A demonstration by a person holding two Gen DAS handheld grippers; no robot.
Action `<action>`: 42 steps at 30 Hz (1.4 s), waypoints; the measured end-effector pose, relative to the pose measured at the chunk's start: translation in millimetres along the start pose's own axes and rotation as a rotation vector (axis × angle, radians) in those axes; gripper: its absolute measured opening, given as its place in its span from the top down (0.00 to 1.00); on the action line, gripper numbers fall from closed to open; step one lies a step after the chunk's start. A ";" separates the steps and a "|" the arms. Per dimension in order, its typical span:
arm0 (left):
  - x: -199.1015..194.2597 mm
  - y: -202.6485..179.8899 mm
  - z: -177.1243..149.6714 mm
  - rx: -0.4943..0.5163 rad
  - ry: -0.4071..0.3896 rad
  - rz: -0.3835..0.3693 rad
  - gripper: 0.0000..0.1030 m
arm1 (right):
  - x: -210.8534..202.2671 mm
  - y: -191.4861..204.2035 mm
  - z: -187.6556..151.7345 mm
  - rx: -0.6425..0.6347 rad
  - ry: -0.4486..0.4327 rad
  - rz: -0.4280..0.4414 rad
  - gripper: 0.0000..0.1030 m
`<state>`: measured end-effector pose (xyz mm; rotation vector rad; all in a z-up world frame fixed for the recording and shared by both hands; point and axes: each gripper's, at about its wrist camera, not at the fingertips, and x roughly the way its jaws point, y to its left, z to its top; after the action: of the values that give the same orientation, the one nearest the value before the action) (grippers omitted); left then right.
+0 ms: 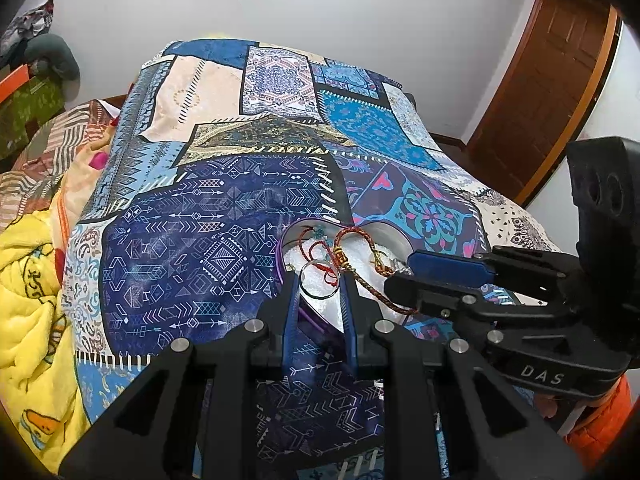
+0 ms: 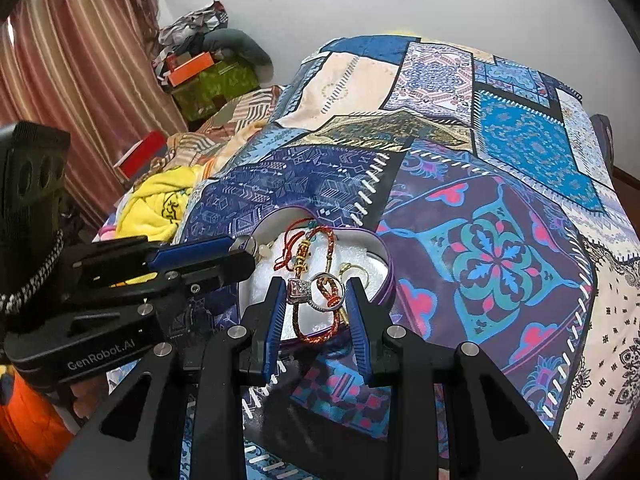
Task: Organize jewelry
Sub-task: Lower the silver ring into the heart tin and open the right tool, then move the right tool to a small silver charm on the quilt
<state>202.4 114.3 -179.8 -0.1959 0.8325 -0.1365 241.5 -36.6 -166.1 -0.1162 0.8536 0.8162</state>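
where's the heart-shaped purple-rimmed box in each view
Left wrist view: the heart-shaped purple-rimmed box sits centre-right, just past the left hand-held gripper, holding threads and rings.
Right wrist view: the box sits lower centre, beyond the right hand-held gripper.
Shared landmark: the blue patchwork bedspread under it.
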 end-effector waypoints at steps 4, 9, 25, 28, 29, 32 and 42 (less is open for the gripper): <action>2.9 1.5 1.0 -0.007 0.017 -0.018 0.81 | 1.1 3.6 -2.0 -0.030 0.005 -0.008 0.73; 2.2 0.3 3.9 -0.013 0.018 -0.008 0.81 | 0.2 4.0 -2.3 -0.035 0.000 -0.011 0.73; -36.1 -19.1 8.1 0.022 -0.024 0.070 0.81 | -42.3 -8.5 -1.1 0.001 -0.061 -0.041 0.73; -42.4 -27.7 7.2 0.031 -0.028 0.070 0.81 | -55.0 -12.8 -2.8 0.012 -0.079 -0.051 0.73; -44.0 -31.2 7.1 0.034 -0.029 0.070 0.81 | -59.9 -14.4 -3.7 0.015 -0.087 -0.056 0.73; -47.3 -43.5 6.9 0.045 -0.030 0.065 0.78 | -71.3 -18.9 -6.9 0.027 -0.105 -0.066 0.73; -32.9 -86.5 -3.4 0.088 0.022 0.027 0.78 | -96.4 -53.8 -31.8 0.096 -0.109 -0.139 0.72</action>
<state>174.2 36.2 -138.9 -0.1007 0.8486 -0.1502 221.6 -144.2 -130.9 -0.0448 0.7716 0.6444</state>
